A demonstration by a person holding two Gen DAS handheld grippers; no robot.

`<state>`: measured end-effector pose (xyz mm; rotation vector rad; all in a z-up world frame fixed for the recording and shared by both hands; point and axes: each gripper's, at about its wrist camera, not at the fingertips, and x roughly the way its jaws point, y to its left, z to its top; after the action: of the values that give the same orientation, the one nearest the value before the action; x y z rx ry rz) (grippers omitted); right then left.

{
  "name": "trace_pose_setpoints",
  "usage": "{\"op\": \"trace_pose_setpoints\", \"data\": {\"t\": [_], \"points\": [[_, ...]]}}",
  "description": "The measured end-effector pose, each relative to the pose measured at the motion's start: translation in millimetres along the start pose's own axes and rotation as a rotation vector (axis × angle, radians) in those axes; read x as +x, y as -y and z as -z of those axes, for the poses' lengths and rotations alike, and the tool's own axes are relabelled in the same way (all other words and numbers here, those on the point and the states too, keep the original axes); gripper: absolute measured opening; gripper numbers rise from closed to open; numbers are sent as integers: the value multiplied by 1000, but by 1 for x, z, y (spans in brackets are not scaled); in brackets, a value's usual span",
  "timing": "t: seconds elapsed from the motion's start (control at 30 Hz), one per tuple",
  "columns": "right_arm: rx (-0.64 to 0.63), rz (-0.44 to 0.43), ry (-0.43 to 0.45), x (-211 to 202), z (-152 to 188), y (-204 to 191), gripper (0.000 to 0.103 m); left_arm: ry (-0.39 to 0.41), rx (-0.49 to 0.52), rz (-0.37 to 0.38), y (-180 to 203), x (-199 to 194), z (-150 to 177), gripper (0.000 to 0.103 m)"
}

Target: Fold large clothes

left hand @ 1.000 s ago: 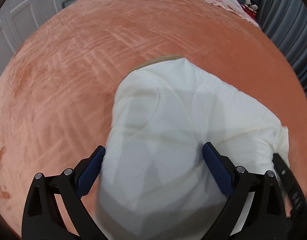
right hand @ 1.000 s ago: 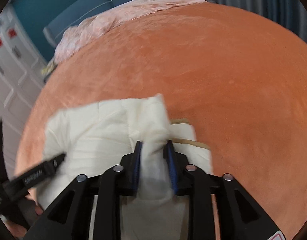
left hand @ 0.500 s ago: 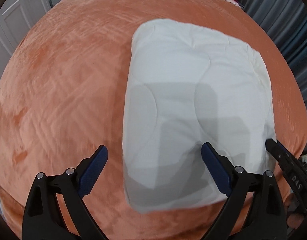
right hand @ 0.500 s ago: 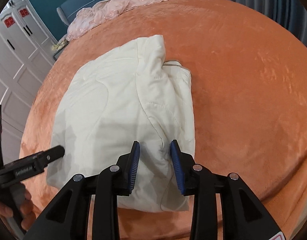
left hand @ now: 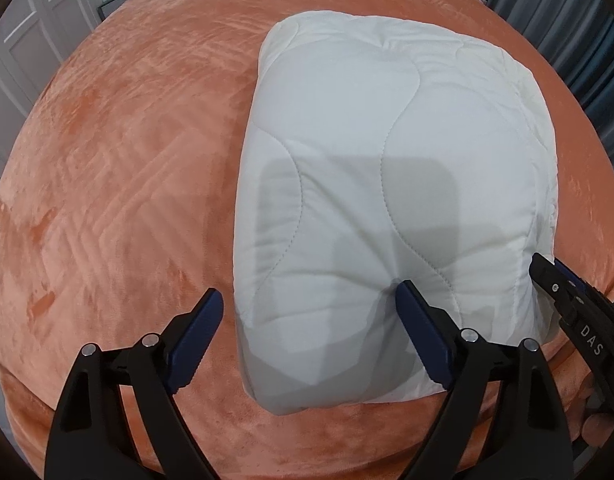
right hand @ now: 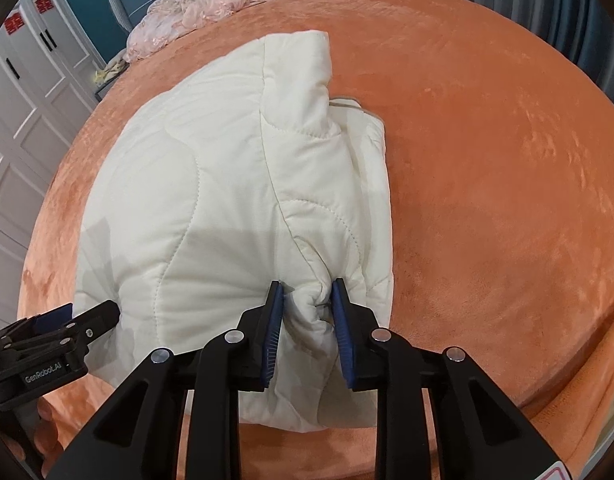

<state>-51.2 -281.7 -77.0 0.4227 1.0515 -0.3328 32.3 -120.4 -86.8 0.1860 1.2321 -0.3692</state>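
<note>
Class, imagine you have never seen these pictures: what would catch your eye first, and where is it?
First, the folded white quilted comforter, lying near the front edge of the orange plush bedspread. Next, the right gripper pinching a bunched fold at its near edge, while the left gripper is spread wide at its near left corner.

This is a bedroom in a home. A wide bed with an orange plush cover fills both views. White panelled wardrobe doors stand at the left, grey curtains hang at the right, and a pink lace cloth lies at the far end.
</note>
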Motion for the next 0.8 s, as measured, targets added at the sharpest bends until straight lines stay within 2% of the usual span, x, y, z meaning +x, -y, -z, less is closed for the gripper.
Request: {"op": "trace_pose_setpoints", "data": {"t": [0.43, 0.5, 0.57, 0.6, 0.67, 0.7, 0.73, 0.8], "points": [[-15, 20, 16, 9, 5, -7, 22, 11, 10, -17, 4, 9, 2, 90], [-14, 16, 20, 9, 5, -5, 22, 12, 4, -19, 3, 10, 2, 95], [-6, -4, 30, 4, 4, 0, 22, 12, -23, 16, -4, 11, 1, 98], [3, -19, 41, -2, 4, 2, 24, 6, -46, 61, -12, 11, 0, 98], [25, -38, 70, -17, 6, 8, 32, -31, -137, 209, -35, 10, -2, 98], [45, -37, 95, -29, 7, 13, 53, -43, -182, 265, -46, 8, -1, 97], [70, -31, 118, -38, 8, 20, 68, -42, -229, 312, -58, 6, 0, 97], [113, -62, 151, -50, 11, 33, 70, -19, -274, 339, -74, 0, 2, 97]]}}
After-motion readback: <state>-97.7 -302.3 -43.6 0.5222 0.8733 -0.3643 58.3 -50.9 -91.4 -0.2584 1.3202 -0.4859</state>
